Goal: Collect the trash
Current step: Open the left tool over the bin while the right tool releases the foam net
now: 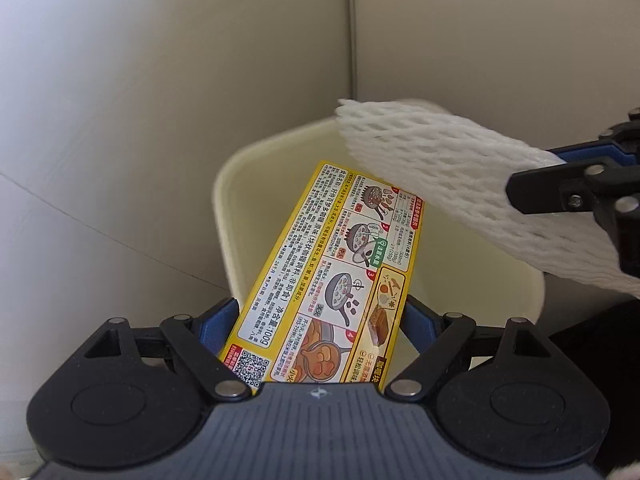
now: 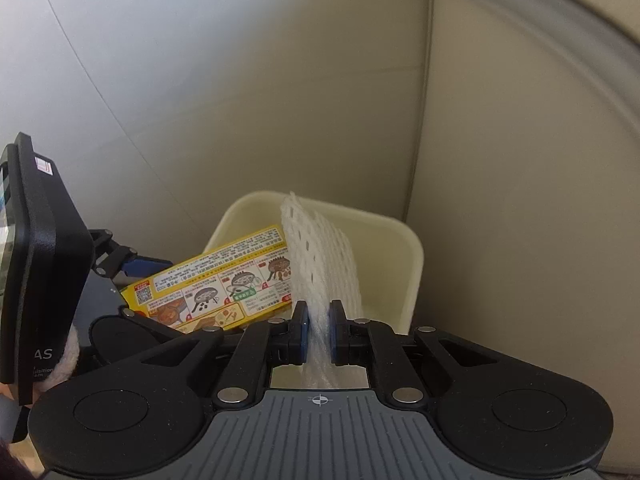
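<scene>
Left wrist view. The left gripper stands with its jaws wide apart, clamped on the two long edges of a yellow box; the blue pads press against the box on either side. The box carries printed cooking pictures and a QR code, and slants up and away from the gripper, its far end above the open mouth of a cream bin. The bin stands in a corner where two pale walls meet. At right, the right gripper enters from the edge, its jaws drawn together on a white foam net. The net reaches leftward over the far right part of the bin's mouth, and its lower edge crosses in front of the box's far corner.

Right wrist view. At far left, the black body of the left gripper shows, with the box lying across to the right toward the bin. In the centre, the right gripper pinches the net tightly between its blue pads; the foam is squeezed thin there. The net rises beyond the pads, flat and edge-on, above the bin's mouth and in front of the box's right end. Whether net and box touch cannot be told.
</scene>
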Available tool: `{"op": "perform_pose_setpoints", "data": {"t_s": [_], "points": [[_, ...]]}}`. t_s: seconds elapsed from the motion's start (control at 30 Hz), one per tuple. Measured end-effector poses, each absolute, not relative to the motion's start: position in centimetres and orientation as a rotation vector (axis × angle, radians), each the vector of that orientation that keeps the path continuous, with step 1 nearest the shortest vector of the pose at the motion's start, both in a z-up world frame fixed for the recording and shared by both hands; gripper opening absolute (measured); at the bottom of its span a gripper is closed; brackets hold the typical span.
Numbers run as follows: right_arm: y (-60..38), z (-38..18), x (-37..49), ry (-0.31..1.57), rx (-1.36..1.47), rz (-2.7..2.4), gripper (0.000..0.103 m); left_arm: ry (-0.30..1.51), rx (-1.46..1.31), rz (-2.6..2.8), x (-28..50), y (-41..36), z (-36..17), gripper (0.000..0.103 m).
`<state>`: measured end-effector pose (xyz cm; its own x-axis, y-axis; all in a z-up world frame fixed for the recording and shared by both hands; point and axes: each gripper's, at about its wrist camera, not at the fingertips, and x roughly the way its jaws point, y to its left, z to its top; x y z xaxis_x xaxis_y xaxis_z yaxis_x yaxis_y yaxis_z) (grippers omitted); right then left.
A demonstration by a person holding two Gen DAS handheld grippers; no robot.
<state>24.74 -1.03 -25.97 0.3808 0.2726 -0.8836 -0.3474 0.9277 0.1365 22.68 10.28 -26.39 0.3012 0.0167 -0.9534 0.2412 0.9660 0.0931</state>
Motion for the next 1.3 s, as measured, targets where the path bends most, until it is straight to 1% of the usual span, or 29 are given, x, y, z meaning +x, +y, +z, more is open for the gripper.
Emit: {"op": "perform_pose_setpoints", "data": {"t_s": [0.2, 0.23, 0.3, 0.33, 0.37, 0.4, 0.43, 0.5, 0.67, 0.73, 0.8, 0.87, 0.93, 1.0, 1.07, 1.27, 1.3], "points": [[0.0, -29.2, 26.3, 1.179, -0.118, 0.404, 0.009, 1.343, 0.260, -0.187, 25.7, 9.5, -29.4, 0.084], [0.3, -29.6, 26.5, 1.190, -0.122, 0.404, 0.009, 1.348, 0.259, -0.187, 26.0, 9.3, -29.6, 0.082], [0.7, -30.6, 27.1, 1.219, -0.109, 0.410, 0.009, 1.356, 0.257, -0.202, 27.0, 8.7, -29.8, 0.076], [0.7, -31.0, 27.3, 1.227, -0.106, 0.411, 0.009, 1.364, 0.244, -0.206, 27.5, 8.5, -29.9, 0.075], [0.6, -31.9, 28.9, 1.234, -0.104, 0.411, 0.009, 1.371, 0.234, -0.208, 27.8, 8.5, -29.9, 0.068], [0.5, -32.3, 29.4, 1.238, -0.100, 0.415, 0.009, 1.374, 0.227, -0.211, 28.0, 8.5, -29.9, 0.056], [0.3, -32.6, 29.5, 1.242, -0.091, 0.419, 0.009, 1.376, 0.219, -0.216, 28.4, 8.5, -29.9, 0.054], [-0.1, -33.1, 29.9, 1.251, -0.074, 0.415, 0.009, 1.368, 0.202, -0.219, 28.7, 8.7, -29.8, 0.058], [-1.0, -33.5, 30.5, 1.252, -0.058, 0.413, 0.009, 1.363, 0.196, -0.222, 29.3, 8.8, -29.2, 0.063], [-0.9, -33.4, 30.9, 1.249, -0.052, 0.423, 0.010, 1.360, 0.200, -0.226, 29.6, 8.8, -28.9, 0.067], [-0.9, -33.5, 31.3, 1.241, -0.048, 0.425, 0.017, 1.355, 0.205, -0.233, 29.8, 9.0, -28.5, 0.070], [-1.3, -33.7, 31.1, 1.241, -0.050, 0.421, 0.017, 1.346, 0.215, -0.240, 28.1, 8.8, -28.0, 0.072], [-1.4, -33.4, 30.8, 1.246, -0.040, 0.420, 0.027, 1.341, 0.225, -0.246, 27.8, 8.5, -27.6, 0.075], [-1.4, -33.6, 30.3, 1.235, -0.037, 0.411, 0.042, 1.338, 0.231, -0.251, 27.9, 8.4, -27.3, 0.075], [-1.5, -33.4, 30.2, 1.230, -0.036, 0.412, 0.047, 1.337, 0.233, -0.253, 28.1, 8.3, -26.9, 0.077], [-1.5, -33.0, 29.6, 1.221, -0.045, 0.399, 0.048, 1.322, 0.245, -0.268, 26.9, 8.6, -26.4, 0.081], [-1.5, -32.9, 29.5, 1.219, -0.045, 0.397, 0.050, 1.319, 0.247, -0.268, 26.8, 8.7, -26.4, 0.082]]}}
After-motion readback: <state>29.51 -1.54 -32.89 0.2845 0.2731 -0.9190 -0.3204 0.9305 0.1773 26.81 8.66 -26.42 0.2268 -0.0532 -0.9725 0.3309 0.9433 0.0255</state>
